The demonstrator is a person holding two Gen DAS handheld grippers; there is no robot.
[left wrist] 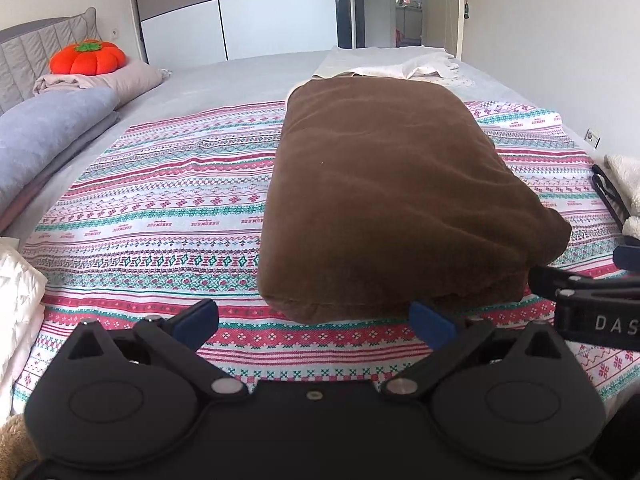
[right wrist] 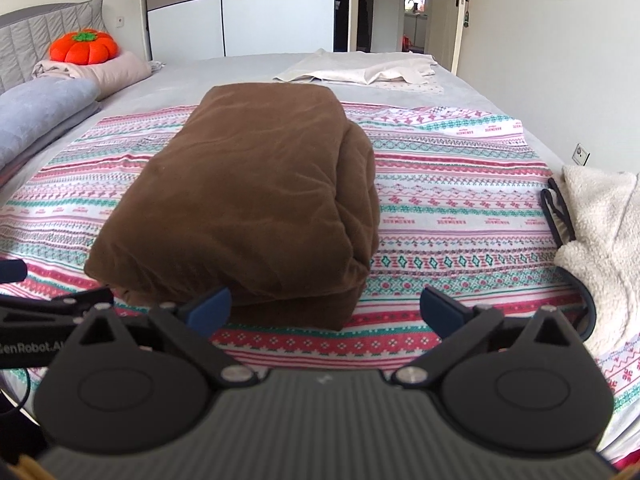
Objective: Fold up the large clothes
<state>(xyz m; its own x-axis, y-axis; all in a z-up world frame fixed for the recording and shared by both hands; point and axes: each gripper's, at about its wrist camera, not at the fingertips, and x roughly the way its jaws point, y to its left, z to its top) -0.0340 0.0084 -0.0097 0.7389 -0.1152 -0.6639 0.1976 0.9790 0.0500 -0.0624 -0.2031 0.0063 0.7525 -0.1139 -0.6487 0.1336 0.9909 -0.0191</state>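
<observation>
The brown garment point(left wrist: 392, 184) lay folded into a thick, rounded rectangular bundle on the patterned sheet point(left wrist: 160, 216), which was spread over the bed point(left wrist: 240, 76). The bundle ran lengthwise away from both cameras, with its near end just ahead of the grippers. In the right wrist view the same bundle point(right wrist: 248, 208) showed stacked layers along its right-hand side and at its near edge.

The left gripper point(left wrist: 316, 322) was held low over the sheet in front of the bundle's near end. Its jaws stood wide apart and held nothing; the right blue pad point(left wrist: 432, 324) was just beside the lower edge of the bundle, though contact could not be confirmed.

The right gripper point(right wrist: 326, 312) was likewise positioned at the near end of the bundle, jaws spread and empty. Its left blue pad point(right wrist: 210, 310) sat close against the bundle's lower fold; the other pad was over bare sheet. Each gripper appeared at the edge of the other's view.

Other items noted: a cream fleece garment point(right wrist: 600, 240) lay at the right edge of the bed, with a dark strap point(right wrist: 556, 216) beside it. A pale flat garment point(right wrist: 360, 68) lay at the far end of the bed. At the head end, an orange pumpkin cushion point(left wrist: 88, 58) rested on a folded beige blanket point(left wrist: 116, 78), with a grey-blue pillow point(left wrist: 44, 132) nearer. A wardrobe point(left wrist: 240, 4) stood behind.
</observation>
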